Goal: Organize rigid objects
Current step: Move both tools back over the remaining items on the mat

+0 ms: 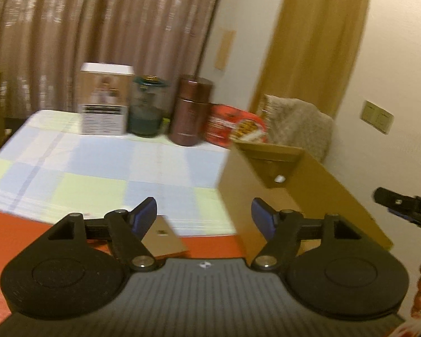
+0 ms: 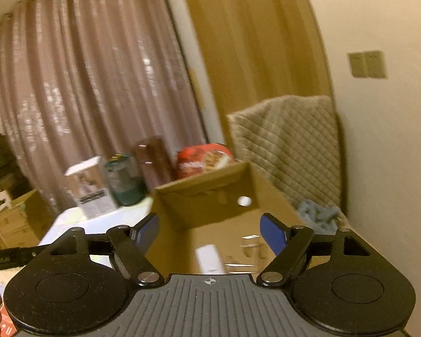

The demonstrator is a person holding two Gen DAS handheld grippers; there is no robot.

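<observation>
Pinkish curtains (image 1: pixel 84 28) hang behind a checked tablecloth (image 1: pixel 84 168). Left of the open cardboard box (image 1: pixel 294 185), a white carton (image 1: pixel 105 98), green jar (image 1: pixel 147 106), brown canister (image 1: pixel 190 112) and red packet (image 1: pixel 233 125) line the far edge. Both the left gripper (image 1: pixel 203 217) and right gripper (image 2: pixel 209 233) stand apart, empty; a white cylinder (image 2: pixel 209 258) lies inside the box.

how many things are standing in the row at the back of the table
4, left to right: white box, teal jar, brown canister, red packet. The cardboard box may hide more.
</observation>
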